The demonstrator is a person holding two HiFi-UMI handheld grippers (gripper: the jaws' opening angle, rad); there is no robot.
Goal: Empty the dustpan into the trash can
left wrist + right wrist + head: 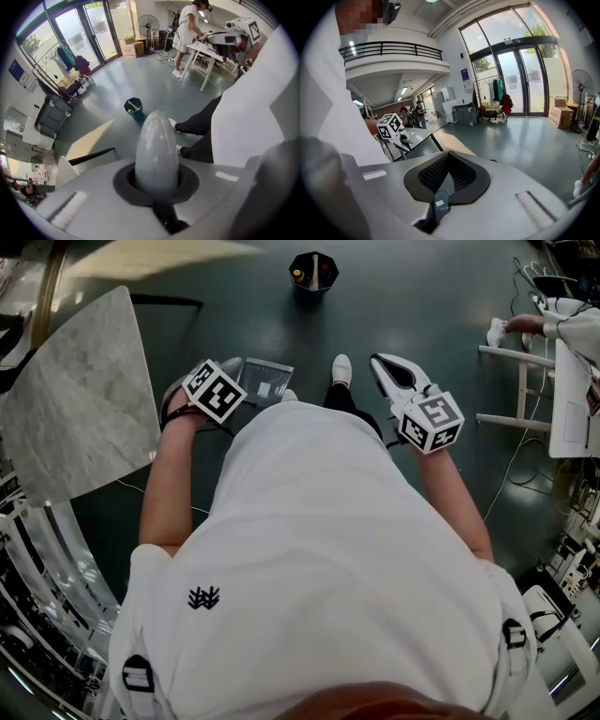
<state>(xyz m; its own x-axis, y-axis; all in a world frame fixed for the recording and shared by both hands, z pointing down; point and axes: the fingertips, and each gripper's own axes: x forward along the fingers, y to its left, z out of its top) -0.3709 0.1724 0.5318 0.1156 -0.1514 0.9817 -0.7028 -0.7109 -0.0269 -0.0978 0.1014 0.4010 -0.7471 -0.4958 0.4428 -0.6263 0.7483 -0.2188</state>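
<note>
The dark trash can point(313, 273) stands on the floor ahead of me, with colourful bits inside; the left gripper view shows the trash can point(134, 108) beyond my feet. My left gripper point(234, 382) is held at waist height and is shut on the grey dustpan point(265, 381). In its own view my left gripper point(157, 161) has the dustpan's rounded grey handle point(157, 150) filling the jaws. My right gripper point(392, 369) points forward, shut and holding nothing. Nothing lies between the jaws of my right gripper point(446, 176) in its own view.
A marble tabletop point(80, 399) stands close at my left. A white trestle table point(525, 381) with another person point(187, 28) at it is at the right, and cables point(511, 474) trail on the floor there. My shoe point(342, 368) is between the grippers.
</note>
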